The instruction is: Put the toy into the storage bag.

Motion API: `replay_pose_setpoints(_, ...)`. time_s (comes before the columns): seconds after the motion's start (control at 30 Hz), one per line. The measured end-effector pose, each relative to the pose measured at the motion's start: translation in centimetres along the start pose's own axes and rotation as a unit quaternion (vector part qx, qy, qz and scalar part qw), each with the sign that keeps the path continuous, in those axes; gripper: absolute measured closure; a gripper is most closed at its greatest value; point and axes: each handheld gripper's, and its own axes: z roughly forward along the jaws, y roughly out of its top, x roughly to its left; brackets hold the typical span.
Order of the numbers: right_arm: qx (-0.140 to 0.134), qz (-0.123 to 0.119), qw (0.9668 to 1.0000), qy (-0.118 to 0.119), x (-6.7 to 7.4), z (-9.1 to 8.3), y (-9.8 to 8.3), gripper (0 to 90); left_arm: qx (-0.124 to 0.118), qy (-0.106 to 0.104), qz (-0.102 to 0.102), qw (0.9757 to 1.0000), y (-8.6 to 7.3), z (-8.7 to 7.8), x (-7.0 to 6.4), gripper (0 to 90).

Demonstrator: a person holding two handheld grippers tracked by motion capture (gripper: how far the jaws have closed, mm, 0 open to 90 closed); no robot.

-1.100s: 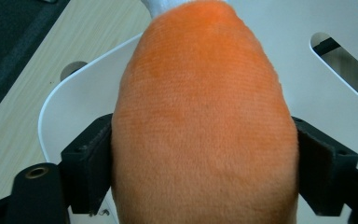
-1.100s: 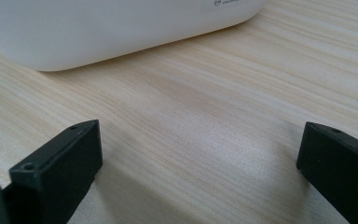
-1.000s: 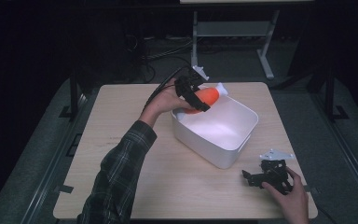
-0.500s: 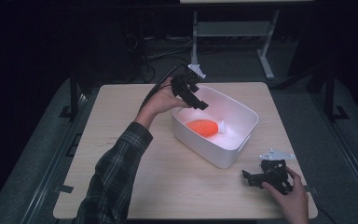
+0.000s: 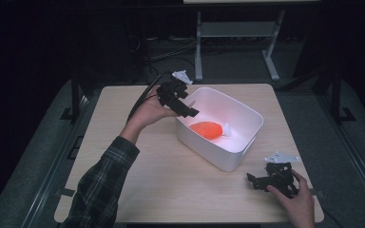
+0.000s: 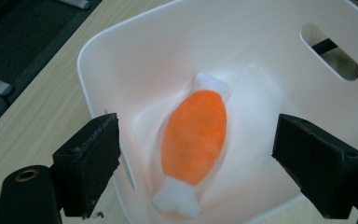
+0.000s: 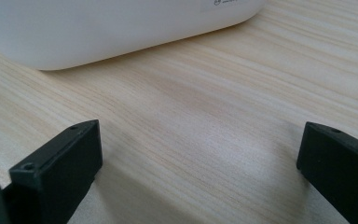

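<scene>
Resting on the table [image 5: 138, 190] nearest me, just off the near right corner of the white tub [image 5: 240, 142], the right gripper [image 5: 266, 180] sits in the person's hand with its jaws spread wide and nothing between them; its own camera looks across bare wood grain toward the tub's outer wall [image 7: 98, 32]. Beyond that stands the tub itself, and on its floor lies the orange toy [image 5: 208, 129]. A moment ago the left gripper [image 5: 183, 107] held that toy above the tub's far left rim; now the jaws stand released and apart, and the toy has dropped inside. To my eye that means the putting-in is done, and what remains is only to draw the hand away. Seen along the left gripper's jaws, the toy [image 6: 195, 135] is a soft, fuzzy orange oval with small white lobed ends, lying flat, clear of the tub's walls and handle slot [image 6: 330, 51].
</scene>
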Motion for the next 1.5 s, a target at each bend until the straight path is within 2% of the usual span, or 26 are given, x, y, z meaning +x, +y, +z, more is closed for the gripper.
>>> replay_pose_setpoints(0.33,0.000,-0.001,1.0000,0.000,0.0,0.0,0.0,0.0,-0.017,0.014,-0.031,0.9993,-4.2,-2.4,-0.8,14.8)
replay_pose_setpoints(0.5,0.000,-0.001,1.0000,0.000,0.0,0.0,0.0,0.0,-0.015,0.025,-0.037,0.9989,-6.3,-3.5,-1.2,14.8)
replay_pose_setpoints(0.77,0.000,0.000,1.0000,0.000,0.0,0.0,0.0,0.0,-0.026,0.046,-0.057,0.9970,-9.9,-4.8,-2.6,14.8)
replay_pose_setpoints(1.17,0.000,0.000,1.0000,0.000,0.0,0.0,0.0,0.0,-0.016,0.061,-0.081,0.9947,-15.1,-4.9,-4.9,14.7)
replay_pose_setpoints(1.27,0.000,0.000,1.0000,0.000,0.0,0.0,0.0,0.0,-0.013,0.071,-0.081,0.9941,-16.3,-4.8,-5.6,14.7)
replay_pose_setpoints(1.5,0.000,-0.001,1.0000,0.000,0.0,0.0,0.0,0.0,-0.019,0.080,-0.092,0.9924,-18.9,-4.3,-7.3,14.7)
